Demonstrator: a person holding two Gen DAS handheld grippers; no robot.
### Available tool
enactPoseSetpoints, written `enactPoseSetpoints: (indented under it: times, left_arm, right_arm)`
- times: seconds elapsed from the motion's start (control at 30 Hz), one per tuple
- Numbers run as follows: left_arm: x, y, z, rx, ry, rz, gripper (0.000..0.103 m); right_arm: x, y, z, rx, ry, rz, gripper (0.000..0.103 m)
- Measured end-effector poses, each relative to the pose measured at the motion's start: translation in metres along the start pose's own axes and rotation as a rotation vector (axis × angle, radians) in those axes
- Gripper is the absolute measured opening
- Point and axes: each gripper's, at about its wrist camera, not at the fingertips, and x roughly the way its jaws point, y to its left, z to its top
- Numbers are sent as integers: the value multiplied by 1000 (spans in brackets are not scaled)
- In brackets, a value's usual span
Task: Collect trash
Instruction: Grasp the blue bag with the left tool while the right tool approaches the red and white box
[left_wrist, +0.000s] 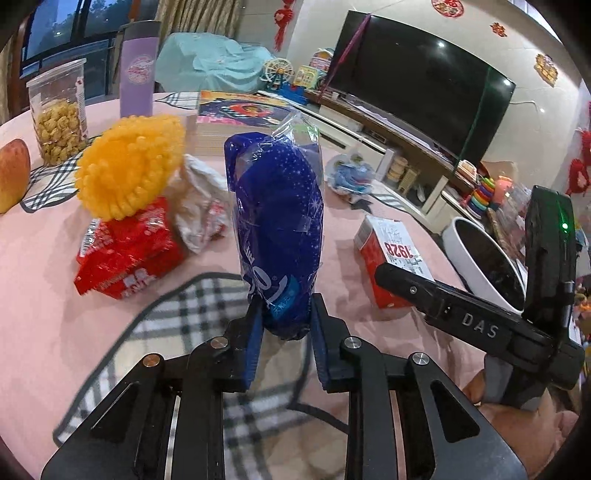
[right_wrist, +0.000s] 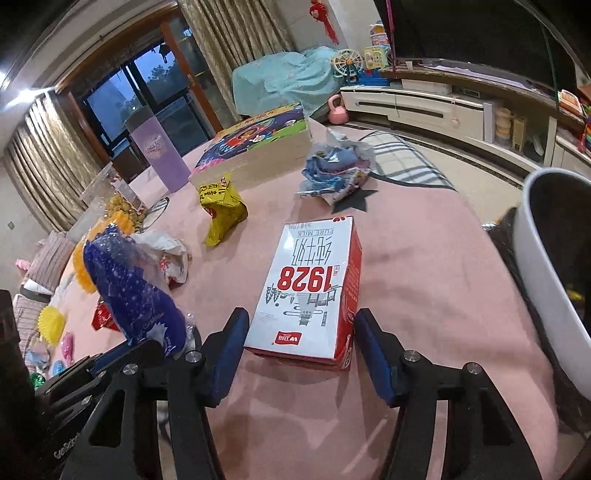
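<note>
Left gripper (left_wrist: 286, 325) pinches blue wrapper (left_wrist: 277, 229) by its near end, lifted off pink table (left_wrist: 44, 295). Right gripper (right_wrist: 301, 350) stands spread, pads either side of milk carton's (right_wrist: 314, 284) near end, not yet pressing. Advice: close squarely on carton sides, lift level, carry right toward white bin (right_wrist: 546, 266).

A deep blue wrapper (left_wrist: 277, 229) speckled with white stars stands on a pink tablecloth (right_wrist: 424, 258) with grey-and-white plaid patches, near a red-and-white milk carton (right_wrist: 310, 288) with red numerals, a yellow bag (right_wrist: 221, 210), and a white bin (right_wrist: 546, 266).
</note>
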Motion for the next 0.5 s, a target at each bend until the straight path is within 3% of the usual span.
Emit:
enactPoseSetpoints:
  times: [0.5]
  left_arm:
    - [-5,-33,-14,42,22,-31,23]
  right_arm:
    - [-40,-29,-21,60,-15,21,60]
